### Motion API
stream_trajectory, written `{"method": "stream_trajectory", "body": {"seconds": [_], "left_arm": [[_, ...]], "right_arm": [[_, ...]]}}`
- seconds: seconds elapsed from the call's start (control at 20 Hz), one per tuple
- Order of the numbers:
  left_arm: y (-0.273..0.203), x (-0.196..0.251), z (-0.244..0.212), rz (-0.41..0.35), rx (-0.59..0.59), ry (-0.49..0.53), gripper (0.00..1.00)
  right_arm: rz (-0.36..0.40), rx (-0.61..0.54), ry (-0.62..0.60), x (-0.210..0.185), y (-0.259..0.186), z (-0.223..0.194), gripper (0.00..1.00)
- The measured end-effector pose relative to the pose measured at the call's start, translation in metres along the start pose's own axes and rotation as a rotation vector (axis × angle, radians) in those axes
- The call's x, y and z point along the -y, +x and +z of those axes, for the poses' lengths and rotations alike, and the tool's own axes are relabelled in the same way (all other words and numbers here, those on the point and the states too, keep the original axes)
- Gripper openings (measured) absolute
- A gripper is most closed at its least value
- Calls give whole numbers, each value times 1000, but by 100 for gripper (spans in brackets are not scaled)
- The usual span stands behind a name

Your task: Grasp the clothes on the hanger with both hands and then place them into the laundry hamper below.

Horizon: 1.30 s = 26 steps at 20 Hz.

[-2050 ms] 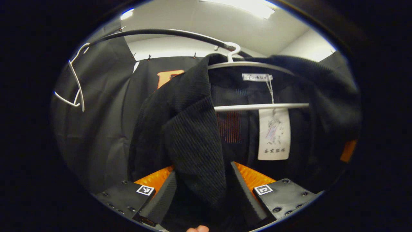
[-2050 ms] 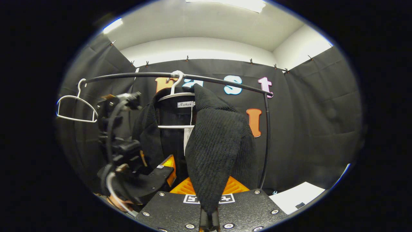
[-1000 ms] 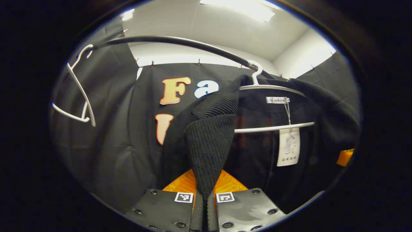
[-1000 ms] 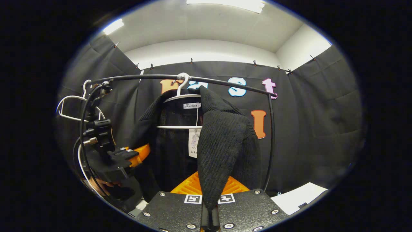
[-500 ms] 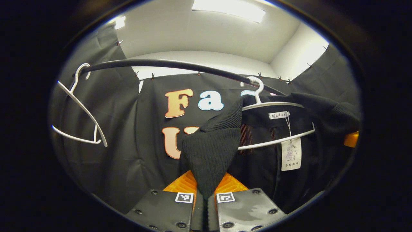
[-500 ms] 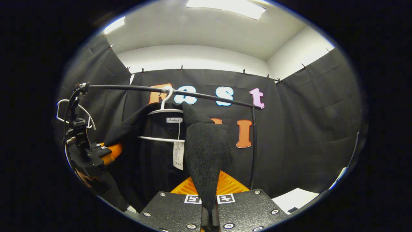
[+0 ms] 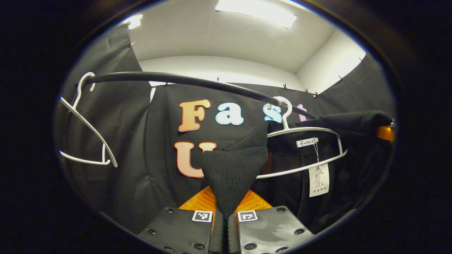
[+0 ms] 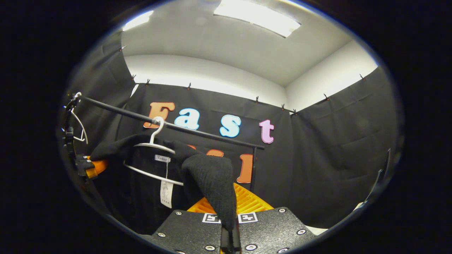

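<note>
Now both your grippers pinch the black garment.

Your left gripper (image 7: pixel 222 225) has its fingers pressed together on a fold of the garment (image 7: pixel 231 171) beside the hanger's left end. Your right gripper (image 8: pixel 229 234) is clamped the same way on another fold, with the garment (image 8: pixel 212 180) rising from its closed jaws. The garment's collar and paper tag (image 7: pixel 319 180) hang inside the white hanger (image 7: pixel 303 131), whose hook is over the black rail (image 7: pixel 183 79). A bare hanger (image 7: pixel 84 130) hangs near the rail's far left end.
</note>
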<state>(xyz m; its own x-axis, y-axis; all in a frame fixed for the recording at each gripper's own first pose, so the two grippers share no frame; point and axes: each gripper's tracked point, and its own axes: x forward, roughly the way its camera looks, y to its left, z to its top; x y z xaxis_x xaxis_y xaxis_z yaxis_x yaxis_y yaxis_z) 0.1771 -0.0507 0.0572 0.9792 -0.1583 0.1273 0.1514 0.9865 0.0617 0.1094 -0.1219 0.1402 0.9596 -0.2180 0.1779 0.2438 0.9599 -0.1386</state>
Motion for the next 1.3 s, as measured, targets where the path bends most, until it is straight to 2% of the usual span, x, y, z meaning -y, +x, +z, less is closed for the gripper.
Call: {"method": "stream_trajectory", "body": {"seconds": [0.1,0.15,0.3,0.45,0.7,0.9,1.3], "left_arm": [[4,-5,3,7,6,-7,14],[7,-7,4,9,8,-8,12],[13,-12,9,9,18,-16,12],[23,-11,15,-10,24,-45,10],[28,-21,21,6,33,-72,12],[33,-20,25,-11,40,-60,12],[54,-43,43,48,68,-24,12]], "right_arm": [[-26,19,-6,20,16,11,10],[-33,21,-10,29,24,14,10],[-44,20,0,39,50,19,10],[-52,-2,-18,45,75,2,10],[-53,-88,-65,39,93,-46,10],[-19,-137,-42,19,90,-74,10],[10,-159,10,-9,66,-95,10]]}}
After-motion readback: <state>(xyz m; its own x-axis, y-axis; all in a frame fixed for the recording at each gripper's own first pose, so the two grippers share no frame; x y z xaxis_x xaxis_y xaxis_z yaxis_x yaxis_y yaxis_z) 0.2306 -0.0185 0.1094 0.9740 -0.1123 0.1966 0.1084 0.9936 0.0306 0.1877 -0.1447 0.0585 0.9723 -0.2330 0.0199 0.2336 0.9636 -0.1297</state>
